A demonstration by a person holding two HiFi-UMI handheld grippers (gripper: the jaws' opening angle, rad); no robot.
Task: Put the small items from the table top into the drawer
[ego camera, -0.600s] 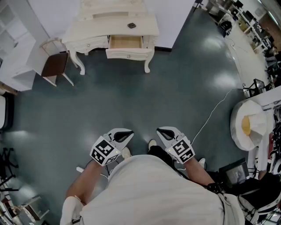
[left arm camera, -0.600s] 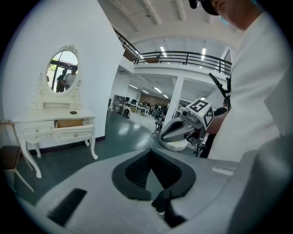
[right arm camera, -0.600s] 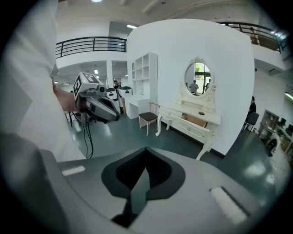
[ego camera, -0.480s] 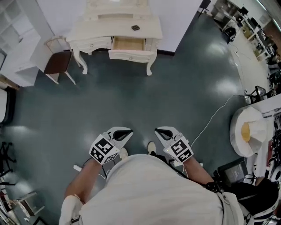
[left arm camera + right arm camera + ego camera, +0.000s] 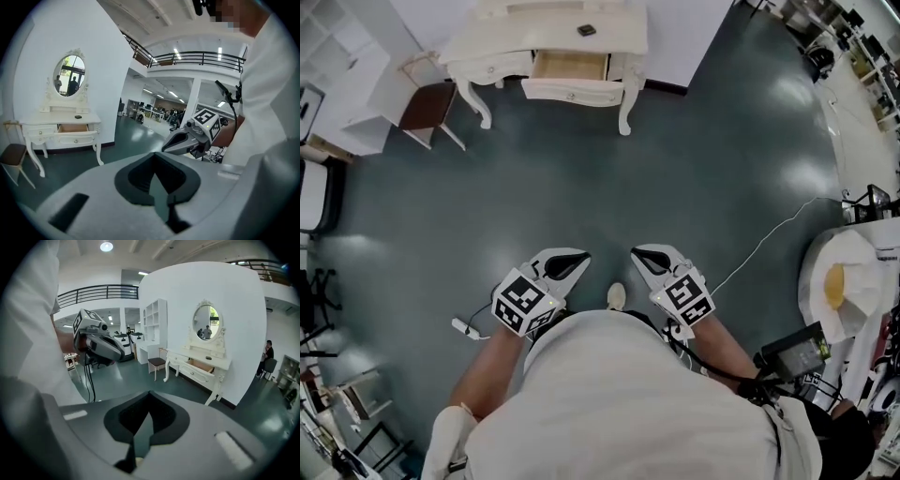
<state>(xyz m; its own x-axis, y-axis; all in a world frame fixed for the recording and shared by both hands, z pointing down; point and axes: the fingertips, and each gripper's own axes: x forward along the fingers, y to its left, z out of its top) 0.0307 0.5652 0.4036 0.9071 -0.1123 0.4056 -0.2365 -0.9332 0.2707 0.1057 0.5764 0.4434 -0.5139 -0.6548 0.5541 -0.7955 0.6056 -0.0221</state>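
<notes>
Left gripper (image 5: pixel 578 258): jaws clenched, nothing between them. Right gripper (image 5: pixel 639 255): jaws clenched, empty. Both are held side by side above the floor (image 5: pixel 581 169), pointing toward 12 o'clock. The small dark item (image 5: pixel 587 30) lies on the dressing table (image 5: pixel 619 36) top at 12 o'clock, well apart from both grippers. The open drawer (image 5: pixel 570 66) is at 6 o'clock of the item.

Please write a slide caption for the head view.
The left gripper and right gripper, both shut, far from the dressing table with open drawer and small dark item.
</notes>
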